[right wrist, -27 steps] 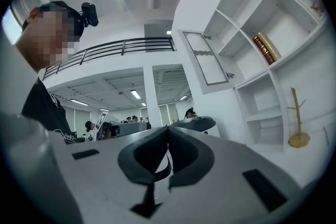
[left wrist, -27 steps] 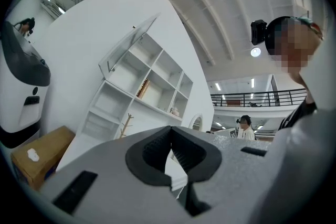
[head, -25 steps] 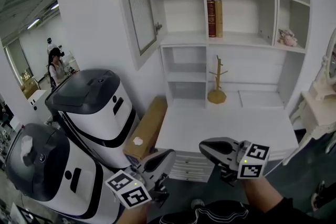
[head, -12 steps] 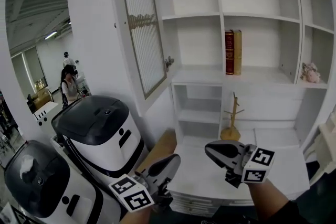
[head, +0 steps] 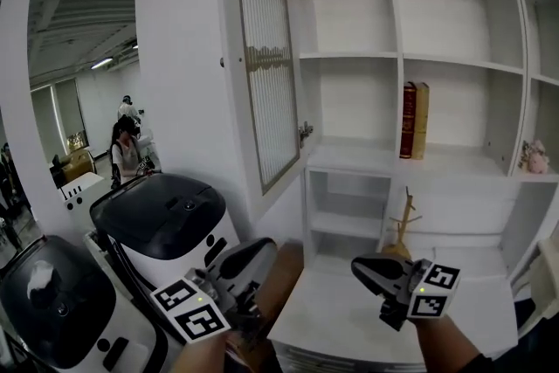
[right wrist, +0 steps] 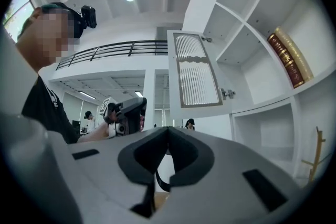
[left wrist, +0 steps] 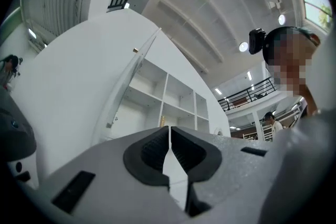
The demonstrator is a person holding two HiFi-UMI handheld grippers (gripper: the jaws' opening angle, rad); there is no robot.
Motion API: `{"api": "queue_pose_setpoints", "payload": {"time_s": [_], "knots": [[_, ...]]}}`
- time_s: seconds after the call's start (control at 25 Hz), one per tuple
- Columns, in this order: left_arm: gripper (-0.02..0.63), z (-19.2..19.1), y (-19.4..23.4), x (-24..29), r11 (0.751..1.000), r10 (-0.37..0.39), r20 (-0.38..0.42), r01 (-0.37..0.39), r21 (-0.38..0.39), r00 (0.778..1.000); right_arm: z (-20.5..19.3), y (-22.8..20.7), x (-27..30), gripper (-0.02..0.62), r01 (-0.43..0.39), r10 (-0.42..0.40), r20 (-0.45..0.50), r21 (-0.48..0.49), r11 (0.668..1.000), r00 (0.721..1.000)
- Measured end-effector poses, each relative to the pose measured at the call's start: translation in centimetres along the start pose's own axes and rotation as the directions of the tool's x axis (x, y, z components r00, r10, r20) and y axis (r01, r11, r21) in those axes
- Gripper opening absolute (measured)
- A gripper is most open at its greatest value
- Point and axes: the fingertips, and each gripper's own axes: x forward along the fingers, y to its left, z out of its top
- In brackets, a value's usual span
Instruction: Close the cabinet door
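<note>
The white cabinet door (head: 266, 65) with its ribbed glass panel stands swung open to the left of the shelf unit (head: 349, 57). It also shows in the right gripper view as the cabinet door (right wrist: 197, 78), and nearly edge-on in the left gripper view as the cabinet door (left wrist: 128, 86). My left gripper (head: 262, 247) is shut and empty, low in the head view, below the door's lower corner and apart from it. My right gripper (head: 360, 265) is shut too, with nothing in it, over the desk and under the open shelves.
Two white machines with black lids (head: 166, 223) (head: 48, 301) stand at the left below the door. Two books (head: 413, 120) are on a shelf, a wooden mug tree (head: 404, 223) on the desk (head: 341, 314), a pink toy (head: 534, 157) at far right. People (head: 125, 148) stand in the background.
Both grippers have risen and moved toward the cabinet. The door and shelves now look larger and closer, and the left gripper has shifted left under the door.
</note>
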Motion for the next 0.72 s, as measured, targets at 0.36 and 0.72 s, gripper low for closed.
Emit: {"api": "queue_pose_setpoints", "payload": {"time_s": [0.36,0.72], "knots": [[0.005,10.9,8.6,0.0,0.995,0.002,0.127,-0.015,0.102,0.992,1.9,-4.2,2.4,0.000,0.105,-0.106,-0.025,-0.042,0.994,0.994],[0.060,19.8,13.2,4.6,0.980,-0.193,0.233,0.173,0.101,0.953,3.4,-5.3,3.4,0.000,0.197,-0.200,-0.010,-0.119,0.973,0.980]]}}
